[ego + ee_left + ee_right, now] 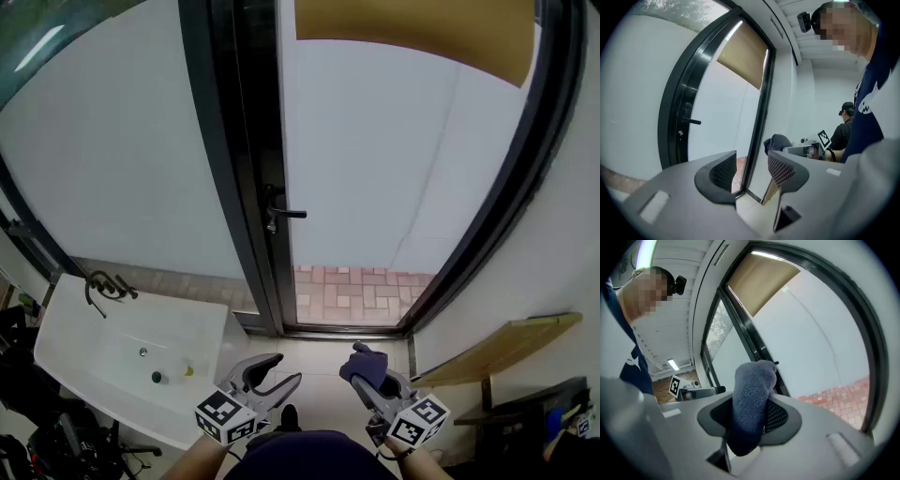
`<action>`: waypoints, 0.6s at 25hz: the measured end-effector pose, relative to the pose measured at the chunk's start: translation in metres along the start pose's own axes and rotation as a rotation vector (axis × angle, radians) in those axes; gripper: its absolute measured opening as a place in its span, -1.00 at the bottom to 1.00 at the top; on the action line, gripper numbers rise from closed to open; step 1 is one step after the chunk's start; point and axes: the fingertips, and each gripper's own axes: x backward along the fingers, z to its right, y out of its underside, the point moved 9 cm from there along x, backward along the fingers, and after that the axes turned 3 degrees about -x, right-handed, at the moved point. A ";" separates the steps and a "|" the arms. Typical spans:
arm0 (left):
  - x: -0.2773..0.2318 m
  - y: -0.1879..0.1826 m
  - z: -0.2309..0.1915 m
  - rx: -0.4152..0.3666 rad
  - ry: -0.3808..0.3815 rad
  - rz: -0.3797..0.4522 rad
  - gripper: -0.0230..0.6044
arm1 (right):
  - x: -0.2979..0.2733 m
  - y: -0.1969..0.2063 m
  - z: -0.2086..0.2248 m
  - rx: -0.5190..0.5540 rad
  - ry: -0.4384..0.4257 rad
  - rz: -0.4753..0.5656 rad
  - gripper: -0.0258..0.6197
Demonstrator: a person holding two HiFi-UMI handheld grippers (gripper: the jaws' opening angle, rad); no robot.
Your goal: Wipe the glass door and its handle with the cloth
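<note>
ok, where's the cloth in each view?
Head view: cloth low, right of centre, in the right gripper.
Left gripper view: cloth centre-right, beyond the jaws.
Right gripper view: cloth dead centre, clamped between the jaws.
Shared landmark: the tan blind, high in all three.

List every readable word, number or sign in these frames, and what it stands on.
No readable words or numbers anywhere.
Left gripper, marker cube: black-and-white square pattern, no letters.
Right gripper, marker cube: the same kind of pattern.
Shirt: white print, cut off, unreadable.
</note>
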 end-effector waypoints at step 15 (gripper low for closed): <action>0.010 -0.017 -0.106 -0.035 0.022 0.028 -0.27 | -0.107 -0.049 -0.008 0.139 0.040 0.061 -0.47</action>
